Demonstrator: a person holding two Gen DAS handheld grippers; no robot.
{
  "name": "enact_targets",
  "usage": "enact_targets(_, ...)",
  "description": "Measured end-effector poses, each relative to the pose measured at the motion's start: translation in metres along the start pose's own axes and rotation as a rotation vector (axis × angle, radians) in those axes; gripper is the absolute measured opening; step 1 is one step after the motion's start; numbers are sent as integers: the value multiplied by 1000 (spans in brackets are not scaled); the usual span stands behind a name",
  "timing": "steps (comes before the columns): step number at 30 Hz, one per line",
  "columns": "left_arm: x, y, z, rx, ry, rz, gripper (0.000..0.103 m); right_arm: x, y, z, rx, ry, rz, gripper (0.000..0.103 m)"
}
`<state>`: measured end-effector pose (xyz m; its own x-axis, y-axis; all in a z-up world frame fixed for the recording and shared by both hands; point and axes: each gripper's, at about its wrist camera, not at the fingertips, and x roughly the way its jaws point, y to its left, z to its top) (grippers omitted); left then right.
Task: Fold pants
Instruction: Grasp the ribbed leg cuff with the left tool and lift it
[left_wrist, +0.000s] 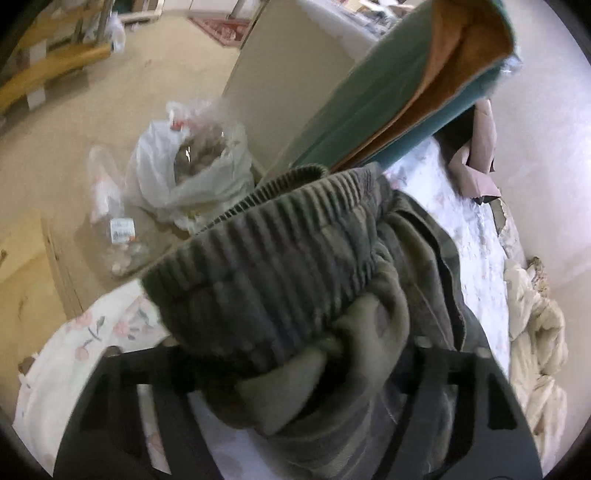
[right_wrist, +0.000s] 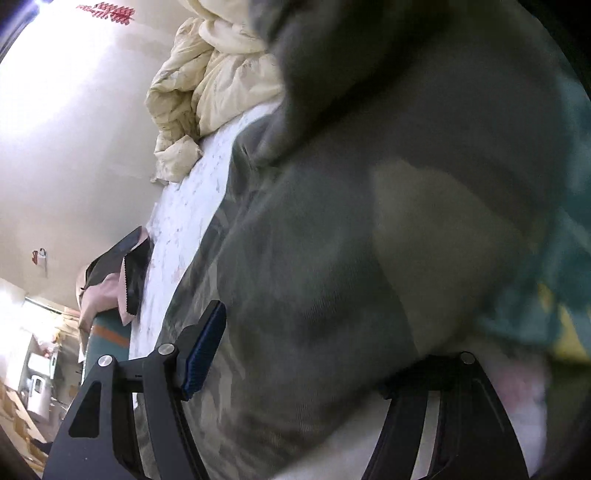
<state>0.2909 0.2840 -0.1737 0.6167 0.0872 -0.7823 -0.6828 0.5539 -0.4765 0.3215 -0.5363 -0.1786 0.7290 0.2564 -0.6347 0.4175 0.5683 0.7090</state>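
The pants (left_wrist: 295, 258) are green and gray with a blotchy army pattern, and they sit in a bunched heap on a bed with a white flowery sheet (left_wrist: 92, 332). Their stretchy ribbed waistband (left_wrist: 266, 251) is lifted up and curls over in front of the left gripper (left_wrist: 295, 373). A thick fold of the pants lies between the two dark fingers (left_wrist: 122, 387) of that gripper. The cloth hides the tips, so I cannot tell if they are squeezing it or only sitting around it. From the other side, the pants (right_wrist: 332, 277) fill most of the view and look blurry. The right gripper (right_wrist: 321, 373) has its fingers spread around a big lump of cloth. One blue pad (right_wrist: 205, 350) shows on the edge of the cloth, but the other finger is tucked under the pants, so I cannot tell if this one is pinching either. A crumpled cream blanket (right_wrist: 214, 92) is piled at the far end of the bed by the pale wall (right_wrist: 74, 166). A pink cloth (left_wrist: 476, 155) lies at the other end. A teal and orange board (left_wrist: 406, 92) stands past the waistband. On the tan floor (left_wrist: 74, 147) beside the bed sit a white plastic bag (left_wrist: 177, 173) and a clear bag (left_wrist: 118, 236).
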Motion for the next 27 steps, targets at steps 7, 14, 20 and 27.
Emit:
enact_targets(7,-35,-47,-14,239,-85,207,19,-16,21,-8,-67,-35,-66,5)
enact_targets(14,-90,-52,1,304,-99,169,18,-61,18,-36,-63,-14,-82,4)
enact_targets(20,-144,-11,25,264,-110,145,17,-101,14,-67,-87,14,-92,4)
enact_targets(27,-195,70,37,240,-88,214,17,-154,3,-127,-58,89,-134,4)
